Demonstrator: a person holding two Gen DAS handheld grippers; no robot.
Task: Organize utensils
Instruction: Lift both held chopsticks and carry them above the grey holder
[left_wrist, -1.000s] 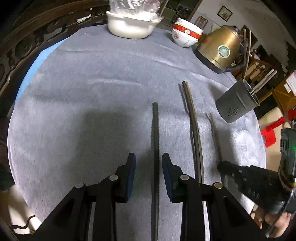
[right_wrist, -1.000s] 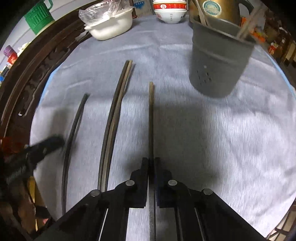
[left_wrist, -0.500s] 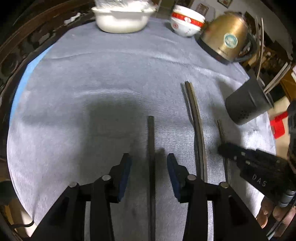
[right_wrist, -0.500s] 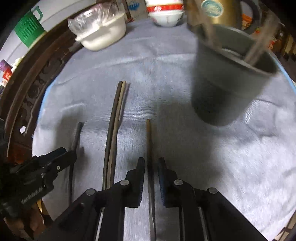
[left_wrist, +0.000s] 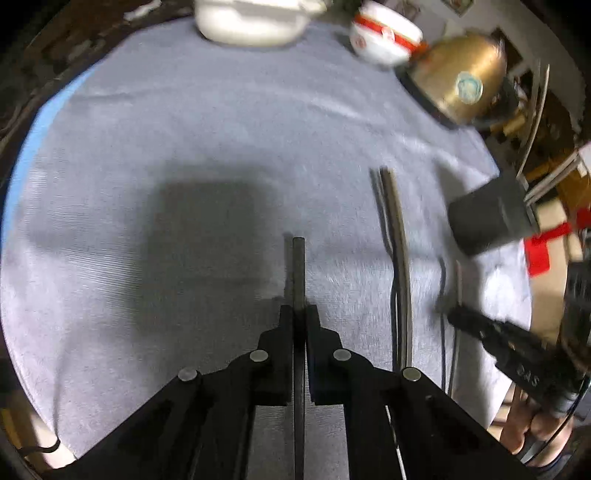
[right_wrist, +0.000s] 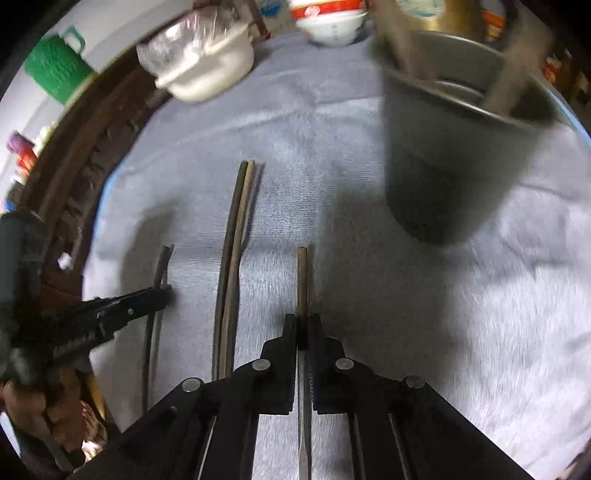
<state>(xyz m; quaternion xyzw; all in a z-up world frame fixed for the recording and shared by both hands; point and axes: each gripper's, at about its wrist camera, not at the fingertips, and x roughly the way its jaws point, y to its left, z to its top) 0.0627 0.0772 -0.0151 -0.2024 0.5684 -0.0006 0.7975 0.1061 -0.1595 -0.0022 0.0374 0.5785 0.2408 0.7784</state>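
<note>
My left gripper (left_wrist: 298, 314) is shut on a dark chopstick (left_wrist: 298, 269) that lies along the grey cloth. My right gripper (right_wrist: 303, 323) is shut on a brown chopstick (right_wrist: 302, 280) and holds it just above the cloth. A pair of chopsticks (right_wrist: 234, 251) lies between the two grippers, and also shows in the left wrist view (left_wrist: 399, 240). A grey utensil holder (right_wrist: 447, 147) with sticks in it stands ahead and to the right of my right gripper; it is in the left wrist view (left_wrist: 487, 218) too.
A white dish with plastic wrap (right_wrist: 207, 62), a red-and-white bowl (left_wrist: 384, 40) and a gold kettle (left_wrist: 461, 81) stand at the far edge of the round table. A carved wooden rim (right_wrist: 85, 177) borders the cloth on the left.
My left gripper has closed on the dark chopstick. My right gripper has moved forward with its chopstick toward the holder, which now looks larger.
</note>
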